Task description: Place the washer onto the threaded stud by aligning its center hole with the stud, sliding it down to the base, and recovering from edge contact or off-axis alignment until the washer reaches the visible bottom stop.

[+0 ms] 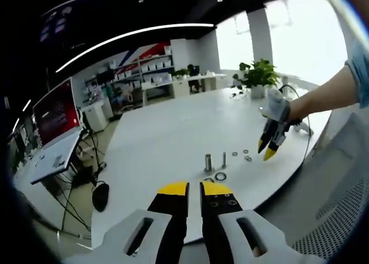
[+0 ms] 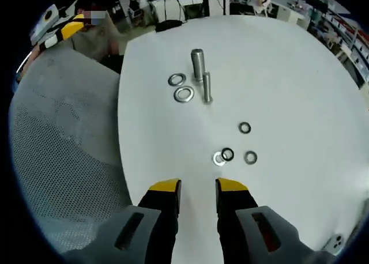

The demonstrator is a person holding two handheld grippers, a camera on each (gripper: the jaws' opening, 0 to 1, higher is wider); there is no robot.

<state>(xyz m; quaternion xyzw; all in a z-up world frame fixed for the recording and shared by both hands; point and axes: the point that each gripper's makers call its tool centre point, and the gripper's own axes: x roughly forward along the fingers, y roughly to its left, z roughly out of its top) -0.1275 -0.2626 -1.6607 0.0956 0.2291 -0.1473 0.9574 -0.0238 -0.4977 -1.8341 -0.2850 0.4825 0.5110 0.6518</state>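
From my right gripper (image 2: pixel 198 187) I see its fingers standing apart with nothing between them, hovering over the white worktop (image 2: pixel 288 74). Straight ahead of the fingertips lies a small cluster of washers: a pale washer (image 2: pixel 218 158) overlapped by a dark ring (image 2: pixel 228 154), a second small washer (image 2: pixel 250 157) just to the right, and a third small washer (image 2: pixel 244 127) a little further out. All lie flat. Beyond them stands the threaded stud (image 2: pixel 206 86), its long axis upright off the worktop and pointing away from my fingers in this view, with a thicker metal cylinder (image 2: pixel 197 64) just behind it. Two larger washers (image 2: pixel 180 87) lie flat to the stud's left. The worktop's curved edge runs close on the left of my fingers, where a grey mesh chair back (image 2: pixel 63 160) sits; to the right and ahead the surface is open.

From my left gripper (image 1: pixel 194 189), its fingers are nearly together, holding nothing, at the near edge of the worktop. The stud and cylinder stand upright just ahead, and the right gripper hovers beyond them to the right. A potted plant (image 1: pixel 258 76) sits far across.
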